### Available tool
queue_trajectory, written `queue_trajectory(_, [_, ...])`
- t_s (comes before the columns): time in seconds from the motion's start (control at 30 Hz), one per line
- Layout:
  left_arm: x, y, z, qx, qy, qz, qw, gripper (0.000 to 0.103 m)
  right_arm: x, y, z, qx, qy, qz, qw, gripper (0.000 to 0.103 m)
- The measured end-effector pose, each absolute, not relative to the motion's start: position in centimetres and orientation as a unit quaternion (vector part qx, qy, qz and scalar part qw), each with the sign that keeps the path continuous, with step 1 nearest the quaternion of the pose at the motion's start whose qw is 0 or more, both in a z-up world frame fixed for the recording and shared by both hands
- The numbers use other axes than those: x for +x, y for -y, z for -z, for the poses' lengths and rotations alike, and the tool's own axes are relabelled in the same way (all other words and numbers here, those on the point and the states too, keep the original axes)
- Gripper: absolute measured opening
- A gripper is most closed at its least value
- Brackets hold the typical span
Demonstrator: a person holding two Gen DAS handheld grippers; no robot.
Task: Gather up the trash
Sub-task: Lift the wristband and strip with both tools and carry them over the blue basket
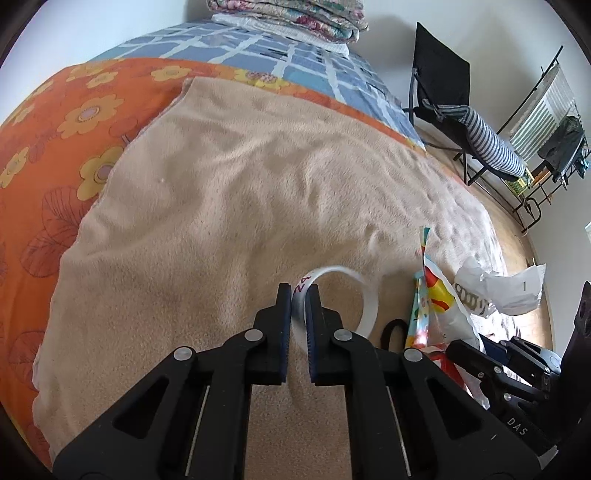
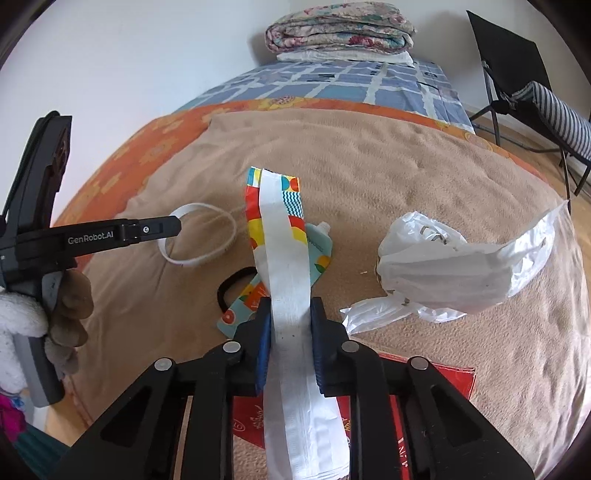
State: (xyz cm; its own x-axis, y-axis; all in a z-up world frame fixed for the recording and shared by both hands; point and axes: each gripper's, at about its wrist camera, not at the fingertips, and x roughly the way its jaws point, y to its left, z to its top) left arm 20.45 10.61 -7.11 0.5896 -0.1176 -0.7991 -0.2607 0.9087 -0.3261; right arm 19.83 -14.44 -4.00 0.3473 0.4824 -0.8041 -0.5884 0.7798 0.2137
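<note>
My left gripper (image 1: 300, 295) is shut on a white plastic ring (image 1: 364, 295), a loop of strip with red print, held just above the beige blanket (image 1: 221, 206). The ring also shows in the right wrist view (image 2: 218, 240), at the left gripper's tip (image 2: 173, 226). My right gripper (image 2: 291, 314) is shut on the white handle strip of a colourful patterned bag (image 2: 275, 206), which stands up in front of it. A crumpled white plastic bag (image 2: 443, 269) lies on the blanket to the right. A teal squeeze pouch (image 2: 319, 247) lies behind the strip.
A black hair tie (image 2: 231, 284) lies on the blanket left of the right gripper. A red box (image 2: 443, 376) sits under the right gripper. Folded quilts (image 2: 340, 33) lie at the bed's far end. A black chair (image 1: 443, 92) stands on the floor right of the bed.
</note>
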Motion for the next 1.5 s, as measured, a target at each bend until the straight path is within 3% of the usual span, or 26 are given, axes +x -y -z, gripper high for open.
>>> queue_trajectory(0.63, [17.4,-10.4,3.6,-0.19,-0.429,-0.029,0.883,0.005,17.1,15.9,0.8,-0.046,-0.438,-0.337,0.832,0.016])
queue_trajectory(1.13, [9.7,-6.4,0.0,-0.141,-0.411,0.013,0.901,0.005,10.1,17.4,-1.7,-0.076,-0.412,-0.338,0.843,0.016])
queue_trajectory(1.5, [2.9,-3.3,0.2,-0.12,-0.422,0.044,0.898,0.005,4.1,20.3,-2.0,-0.056,-0.422,-0.359,0.831,0.016])
